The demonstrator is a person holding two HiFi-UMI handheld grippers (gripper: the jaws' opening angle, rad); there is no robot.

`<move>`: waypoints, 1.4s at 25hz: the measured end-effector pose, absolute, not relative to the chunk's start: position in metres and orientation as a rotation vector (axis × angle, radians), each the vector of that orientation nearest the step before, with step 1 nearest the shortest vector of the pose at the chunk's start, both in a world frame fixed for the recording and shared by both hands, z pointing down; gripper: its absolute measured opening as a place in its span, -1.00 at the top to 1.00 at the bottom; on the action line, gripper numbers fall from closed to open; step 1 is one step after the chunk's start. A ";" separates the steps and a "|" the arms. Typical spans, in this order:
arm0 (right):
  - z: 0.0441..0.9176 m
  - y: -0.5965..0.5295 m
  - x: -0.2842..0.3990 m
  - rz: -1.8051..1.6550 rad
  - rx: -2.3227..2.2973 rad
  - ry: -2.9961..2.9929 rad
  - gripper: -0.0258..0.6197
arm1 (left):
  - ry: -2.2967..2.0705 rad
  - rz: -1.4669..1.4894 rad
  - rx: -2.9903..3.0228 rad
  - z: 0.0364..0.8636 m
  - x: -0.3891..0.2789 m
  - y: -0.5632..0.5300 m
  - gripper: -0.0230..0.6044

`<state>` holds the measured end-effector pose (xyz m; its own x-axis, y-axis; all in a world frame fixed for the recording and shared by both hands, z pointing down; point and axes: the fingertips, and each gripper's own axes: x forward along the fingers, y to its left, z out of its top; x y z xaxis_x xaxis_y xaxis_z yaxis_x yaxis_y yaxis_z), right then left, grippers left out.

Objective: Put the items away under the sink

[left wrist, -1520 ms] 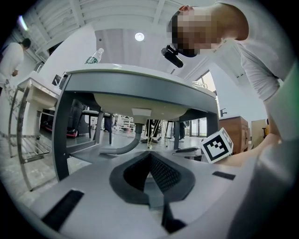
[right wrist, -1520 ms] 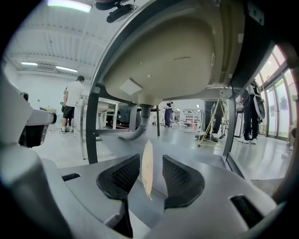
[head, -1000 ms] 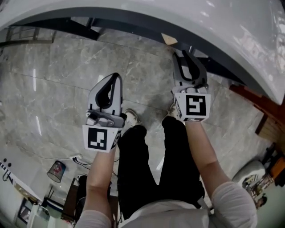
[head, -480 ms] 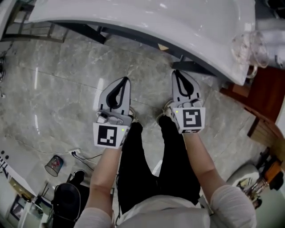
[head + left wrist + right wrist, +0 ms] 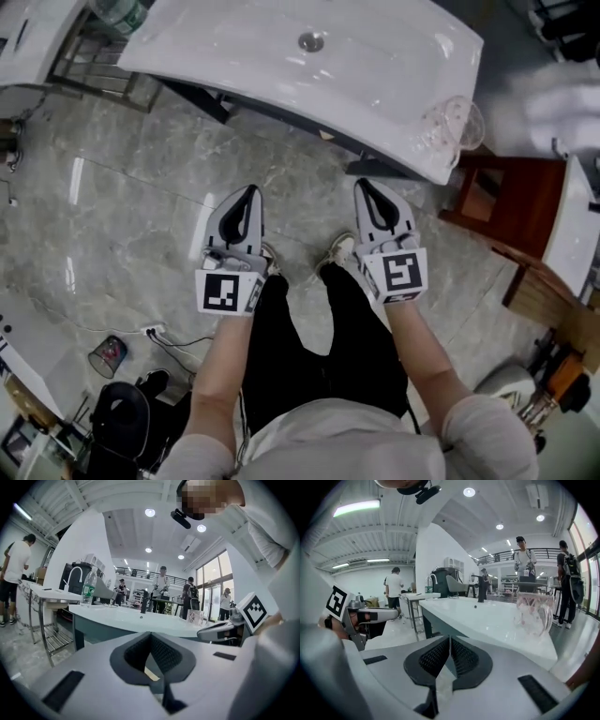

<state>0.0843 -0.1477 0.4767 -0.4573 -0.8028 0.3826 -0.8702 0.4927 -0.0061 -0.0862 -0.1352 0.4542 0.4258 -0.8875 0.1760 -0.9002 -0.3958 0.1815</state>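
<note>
Sink (image 5: 281, 70): white basin at my 12 o'clock; nothing lies in the bowl.
Left tongs (image 5: 249, 193): pressed together, holding nothing.
Right tongs (image 5: 367, 186): have just been closing, now pinched narrow, nothing between them.
Jug (image 5: 452, 122): on the sink's right end, 1 o'clock from my right tongs; clear, looks empty.
Handling: I judge it rigid, light, slippery and breakable; I'd grip its rim.
Bottle (image 5: 120, 13): 11 o'clock, beyond the sink's left end; contents unclear.

The left gripper (image 5: 247, 190) and right gripper (image 5: 365, 185) hang side by side over the grey marble floor (image 5: 141, 187), jaws together and empty; the right's have just been closing. A clear glass cup (image 5: 451, 122) stands on the long white sink basin (image 5: 281, 70).
</note>
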 end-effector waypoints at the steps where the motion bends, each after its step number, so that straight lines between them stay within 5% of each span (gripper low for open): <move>1: 0.465 -0.147 0.083 0.291 1.399 -2.423 0.79 | -1.568 0.071 2.428 0.445 -0.089 -0.135 0.92; 24: 0.188 -0.119 0.093 0.205 1.279 -2.887 0.79 | -1.728 -0.113 2.566 0.198 -0.085 -0.093 0.92; 35: 0.140 -0.110 0.110 0.164 1.275 -2.967 0.79 | -1.936 -0.200 2.459 0.153 -0.121 -0.068 0.92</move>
